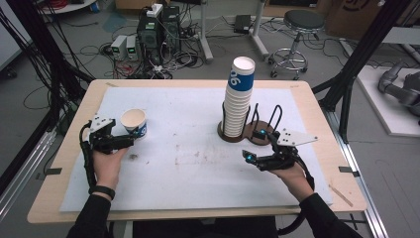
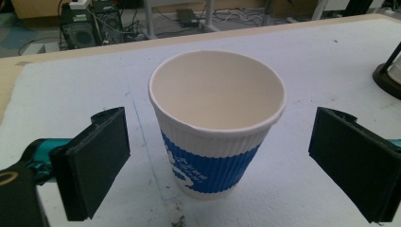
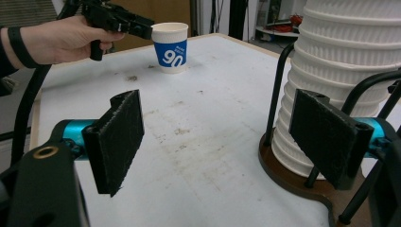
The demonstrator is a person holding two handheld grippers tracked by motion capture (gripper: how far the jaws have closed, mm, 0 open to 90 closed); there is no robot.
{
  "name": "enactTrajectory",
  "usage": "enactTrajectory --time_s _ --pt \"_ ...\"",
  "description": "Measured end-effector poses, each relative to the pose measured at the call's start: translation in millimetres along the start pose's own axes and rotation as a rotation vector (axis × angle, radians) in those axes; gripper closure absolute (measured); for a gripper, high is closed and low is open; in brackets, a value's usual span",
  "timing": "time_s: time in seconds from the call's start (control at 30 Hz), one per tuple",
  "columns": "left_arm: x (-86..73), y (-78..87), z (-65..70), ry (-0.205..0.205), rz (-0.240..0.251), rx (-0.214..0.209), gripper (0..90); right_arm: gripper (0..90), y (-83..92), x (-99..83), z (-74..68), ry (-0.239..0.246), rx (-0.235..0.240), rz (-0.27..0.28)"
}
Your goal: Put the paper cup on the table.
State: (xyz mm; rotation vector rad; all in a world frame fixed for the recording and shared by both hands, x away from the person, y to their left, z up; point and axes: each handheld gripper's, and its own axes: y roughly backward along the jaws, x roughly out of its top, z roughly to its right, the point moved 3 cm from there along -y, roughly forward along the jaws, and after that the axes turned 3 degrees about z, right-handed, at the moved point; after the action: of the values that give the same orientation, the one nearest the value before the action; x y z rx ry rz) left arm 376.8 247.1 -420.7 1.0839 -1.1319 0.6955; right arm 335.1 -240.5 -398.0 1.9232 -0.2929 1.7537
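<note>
Left tongs (image 2: 217, 161) wide open around cup (image 2: 217, 123), right tongs (image 3: 227, 137) open

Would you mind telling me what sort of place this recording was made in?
Most likely a robotics or data-collection lab. Computer towers sit on the floor amid tangled cables, a black frame surrounds the table, and a person holds the left gripper and right gripper.

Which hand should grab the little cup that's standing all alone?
Probably the left. The left gripper is open with its jaws on either side of the single paper cup, not touching it. The right gripper sits across the table beside the stack of cups.
</note>
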Motion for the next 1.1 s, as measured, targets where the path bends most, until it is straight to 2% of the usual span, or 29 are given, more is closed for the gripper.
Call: enactTrajectory --time_s 0.17,0.37,0.43,0.53,0.67,0.77,0.87,0.97,1.1 --pt "4.9 13.6 10.4 -0.019 0.025 -0.026 6.0 19.2 1.5 -0.6 1.5 -0.018 0.003 0.004" --pt "11.2 23.3 35.3 -0.055 0.055 -0.119 6.0 19.2 1.8 -1.7 3.2 -0.022 0.003 0.003" --pt "14.6 25.4 47.2 -0.071 0.077 -0.164 6.0 19.3 1.9 -2.0 3.6 -0.031 0.002 -0.001" --pt "20.6 27.2 68.0 -0.124 0.098 -0.244 6.0 19.2 0.9 -2.6 4.7 -0.036 0.002 -0.005" --pt "23.5 27.8 92.7 -0.157 0.117 -0.345 6.0 19.1 0.9 -3.0 4.6 -0.033 -0.005 -0.003" --pt "24.7 27.6 107.2 -0.178 0.124 -0.386 6.0 19.0 1.1 -2.5 4.1 -0.034 -0.006 0.004" --pt "23.9 26.8 117.7 -0.209 0.124 -0.425 6.0 19.1 1.0 -3.1 3.9 -0.038 -0.007 -0.006" --pt "21.6 25.3 124.9 -0.216 0.126 -0.465 6.0 19.0 0.7 -3.5 4.0 -0.030 -0.009 -0.007" --pt "18.1 22.8 129.2 -0.215 0.121 -0.488 6.0 19.0 0.5 -3.3 3.7 -0.020 -0.012 -0.007"
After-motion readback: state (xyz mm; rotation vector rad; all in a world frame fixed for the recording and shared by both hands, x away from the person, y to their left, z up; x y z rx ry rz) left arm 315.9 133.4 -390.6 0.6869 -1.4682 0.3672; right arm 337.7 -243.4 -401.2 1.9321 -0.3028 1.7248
